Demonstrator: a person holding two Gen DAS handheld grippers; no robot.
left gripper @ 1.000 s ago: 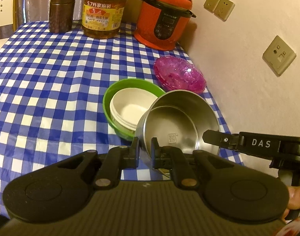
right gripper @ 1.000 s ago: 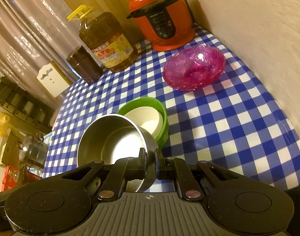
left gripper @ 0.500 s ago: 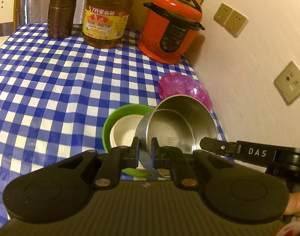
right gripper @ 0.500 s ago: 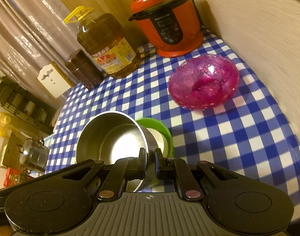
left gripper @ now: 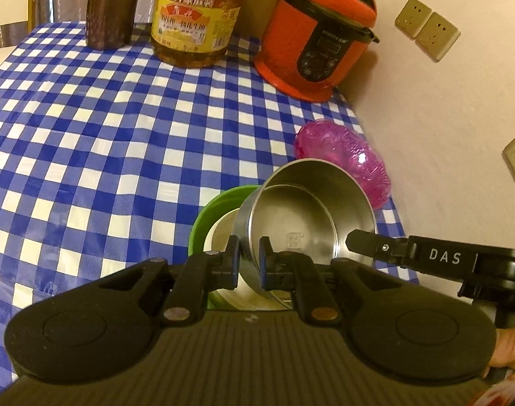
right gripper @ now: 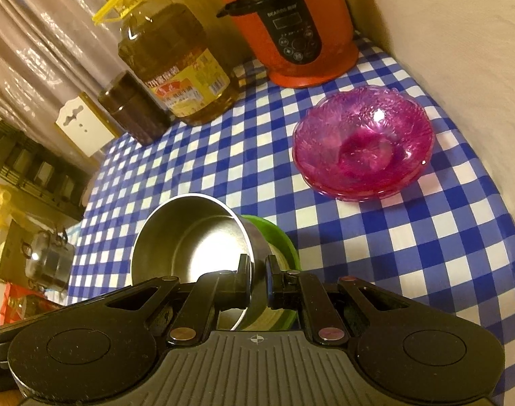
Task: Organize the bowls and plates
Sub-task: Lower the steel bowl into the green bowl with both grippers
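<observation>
A steel bowl (left gripper: pixel 301 223) is held tilted above a green bowl (left gripper: pixel 220 203) that has a white bowl (left gripper: pixel 220 233) nested in it. My left gripper (left gripper: pixel 250 257) is shut on the steel bowl's near rim. My right gripper (right gripper: pixel 257 270) is shut on the opposite rim of the steel bowl (right gripper: pixel 189 237); its finger also shows in the left wrist view (left gripper: pixel 385 247). The green bowl (right gripper: pixel 277 240) sits below and right in the right wrist view. Stacked pink glass bowls (right gripper: pixel 362 142) stand near the wall, also in the left wrist view (left gripper: pixel 345 155).
A red pressure cooker (left gripper: pixel 318 37), a large oil bottle (left gripper: pixel 196 17) and a brown canister (left gripper: pixel 110 6) stand at the back of the blue checked tablecloth (left gripper: pixel 88 128). A wall with sockets (left gripper: pixel 426 30) runs along the right. A steel pot (right gripper: pixel 47 264) sits off the table's left.
Both grippers have carried the steel bowl forward and up over the green bowl, covering more of the white bowl. The pink bowls and cooker look closer.
</observation>
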